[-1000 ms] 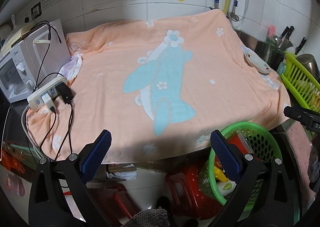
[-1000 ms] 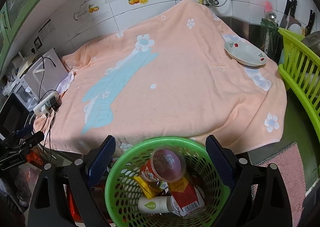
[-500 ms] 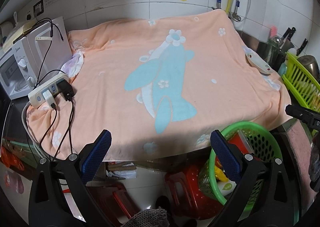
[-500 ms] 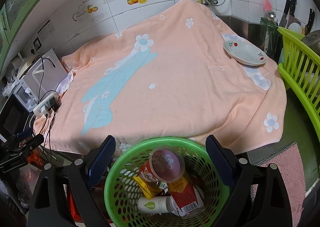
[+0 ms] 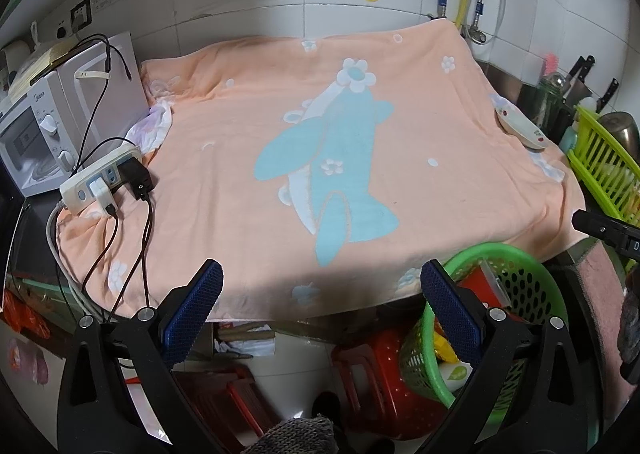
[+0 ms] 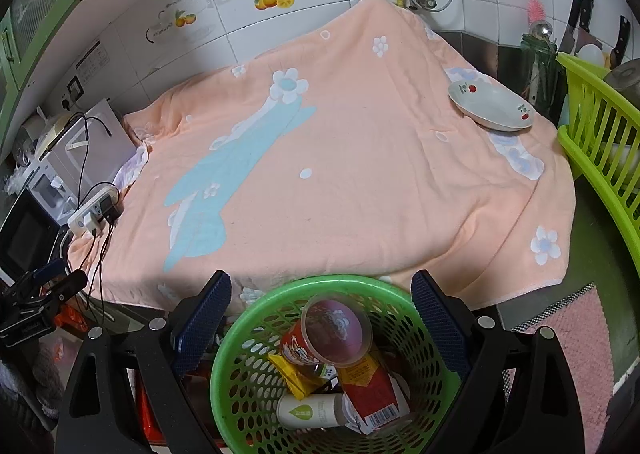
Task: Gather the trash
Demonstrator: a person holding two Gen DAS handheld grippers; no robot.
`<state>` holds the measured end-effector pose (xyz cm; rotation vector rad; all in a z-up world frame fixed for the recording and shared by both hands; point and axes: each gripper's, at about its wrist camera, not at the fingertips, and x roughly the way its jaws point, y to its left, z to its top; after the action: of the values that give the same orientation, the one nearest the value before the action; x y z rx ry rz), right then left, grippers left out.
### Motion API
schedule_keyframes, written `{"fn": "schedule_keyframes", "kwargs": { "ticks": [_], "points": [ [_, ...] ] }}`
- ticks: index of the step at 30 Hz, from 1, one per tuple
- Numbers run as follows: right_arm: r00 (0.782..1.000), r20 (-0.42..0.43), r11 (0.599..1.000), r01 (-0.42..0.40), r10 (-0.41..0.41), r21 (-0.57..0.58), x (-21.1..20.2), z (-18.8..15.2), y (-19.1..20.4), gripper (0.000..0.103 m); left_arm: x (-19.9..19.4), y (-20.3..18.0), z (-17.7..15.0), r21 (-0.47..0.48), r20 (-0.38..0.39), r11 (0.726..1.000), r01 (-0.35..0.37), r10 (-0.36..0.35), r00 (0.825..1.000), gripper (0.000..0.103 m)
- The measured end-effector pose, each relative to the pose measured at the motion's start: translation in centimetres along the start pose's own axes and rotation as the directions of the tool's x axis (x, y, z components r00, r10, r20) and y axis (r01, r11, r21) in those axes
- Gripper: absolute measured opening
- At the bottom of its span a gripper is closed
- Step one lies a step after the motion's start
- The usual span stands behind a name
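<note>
A green mesh basket [image 6: 240, 350] stands below the counter's front edge; it also shows in the left wrist view [image 5: 532, 274]. It holds a red cup with a clear lid [image 6: 332, 330], a yellow wrapper [image 6: 292, 374], a red carton [image 6: 372, 390] and a white bottle [image 6: 308, 410]. My right gripper [image 6: 322, 320] is open and empty, just above the basket. My left gripper [image 5: 320, 306] is open and empty, over the counter's front edge, left of the basket.
A peach towel [image 5: 320, 158] with a blue rabbit covers the counter. A white dish [image 6: 490, 110] sits at its right. A power strip [image 5: 100, 178] with cables and a microwave [image 5: 44, 138] stand at left. A lime dish rack [image 6: 600, 142] stands at right. A red stool [image 5: 372, 374] is below.
The left gripper has pulled back and up slightly, so the counter sits a little farther in view. The right gripper has barely moved. Both stay open.
</note>
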<state>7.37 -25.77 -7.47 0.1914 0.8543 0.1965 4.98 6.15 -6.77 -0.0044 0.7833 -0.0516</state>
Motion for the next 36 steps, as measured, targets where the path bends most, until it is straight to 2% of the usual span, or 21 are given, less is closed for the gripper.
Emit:
{"fn": "schedule_keyframes", "kwargs": {
  "ticks": [23, 30, 36],
  "points": [
    [1.0, -0.004, 1.0, 0.002, -0.002, 0.007, 0.5, 0.0, -0.4, 0.088, 0.3, -0.1, 0.0, 0.006, 0.003, 1.0, -0.005, 0.005, 1.0, 0.098],
    [1.0, 0.014, 1.0, 0.003, -0.003, 0.004, 0.3, 0.4, -0.7, 0.088, 0.4, -0.6, 0.6, 0.01, 0.016, 1.0, -0.021, 0.021, 1.0, 0.098],
    [0.999, 0.035, 1.0, -0.002, 0.003, -0.009, -0.3, 0.7, -0.2, 0.089, 0.0, -1.6, 1.7, 0.051, 0.048, 0.998, -0.031, 0.029, 0.998, 0.098]
  ]
}}
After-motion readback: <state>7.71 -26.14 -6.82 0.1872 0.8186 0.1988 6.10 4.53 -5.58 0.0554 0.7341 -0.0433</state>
